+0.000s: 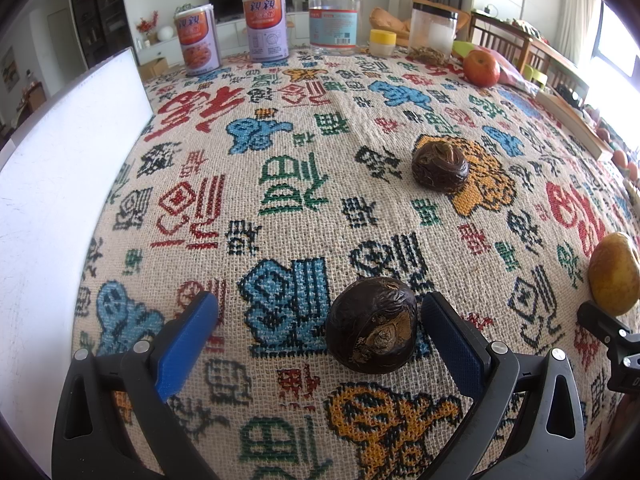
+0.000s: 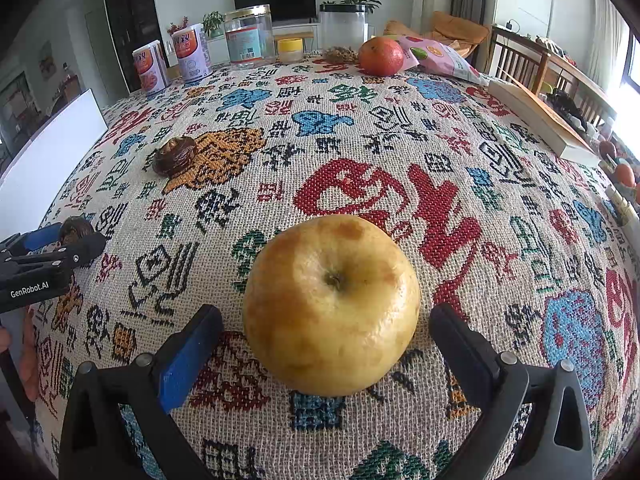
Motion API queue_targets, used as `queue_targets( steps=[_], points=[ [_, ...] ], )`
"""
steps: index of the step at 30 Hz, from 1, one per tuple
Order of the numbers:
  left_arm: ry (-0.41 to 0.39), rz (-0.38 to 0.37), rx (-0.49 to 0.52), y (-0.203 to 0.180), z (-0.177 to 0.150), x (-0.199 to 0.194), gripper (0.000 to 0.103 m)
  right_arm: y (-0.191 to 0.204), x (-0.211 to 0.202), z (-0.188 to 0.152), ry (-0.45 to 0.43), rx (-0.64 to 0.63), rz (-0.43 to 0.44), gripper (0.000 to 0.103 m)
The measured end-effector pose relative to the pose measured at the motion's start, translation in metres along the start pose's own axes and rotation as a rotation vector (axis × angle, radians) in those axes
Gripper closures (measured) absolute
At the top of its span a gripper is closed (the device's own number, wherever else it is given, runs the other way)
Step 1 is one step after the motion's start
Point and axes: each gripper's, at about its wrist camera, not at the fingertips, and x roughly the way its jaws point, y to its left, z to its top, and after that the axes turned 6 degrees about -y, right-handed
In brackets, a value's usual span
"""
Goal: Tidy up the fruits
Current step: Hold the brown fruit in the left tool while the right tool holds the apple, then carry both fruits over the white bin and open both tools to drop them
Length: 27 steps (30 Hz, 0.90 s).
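A dark brown wrinkled fruit [image 1: 372, 324] lies on the patterned cloth between the fingers of my left gripper [image 1: 320, 316], which is open around it, the right pad close to its side. A second dark fruit [image 1: 440, 167] sits farther back to the right. My right gripper [image 2: 326, 328] is open around a yellow apple [image 2: 332, 304], with gaps on both sides. The same yellow apple [image 1: 614, 274] shows at the left wrist view's right edge. In the right wrist view, the left gripper [image 2: 48, 256] and the near dark fruit [image 2: 76, 229] appear at the left edge, the second dark fruit [image 2: 175, 155] behind.
A red-orange fruit [image 2: 381, 56] and a snack bag [image 2: 440, 58] lie at the back. Cans [image 1: 266, 26], clear jars [image 1: 334, 16] and a small yellow-lidded pot [image 1: 382, 42] line the far edge. A white board [image 1: 60, 168] stands at left, a book [image 2: 536, 118] at right.
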Motion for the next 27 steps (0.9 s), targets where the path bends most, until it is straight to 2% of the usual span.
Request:
queue_targets(
  steps=[18,21,24,27],
  points=[
    [0.003,-0.006,-0.002,0.001,0.0,0.0,0.001,0.0,0.0,0.0,0.0,-0.001,-0.001,0.0],
    [0.068,-0.092,0.029,0.007,-0.003,-0.008,0.002,0.0,0.0,0.0,-0.001,0.001,0.001,0.0],
    [0.118,-0.205,-0.02,0.027,-0.018,-0.033,0.002,-0.001,0.0,0.0,-0.001,0.003,0.002,0.0],
    [0.129,-0.229,-0.054,0.048,-0.032,-0.05,0.003,-0.001,0.0,0.0,-0.002,0.003,0.001,0.0]
  ],
)
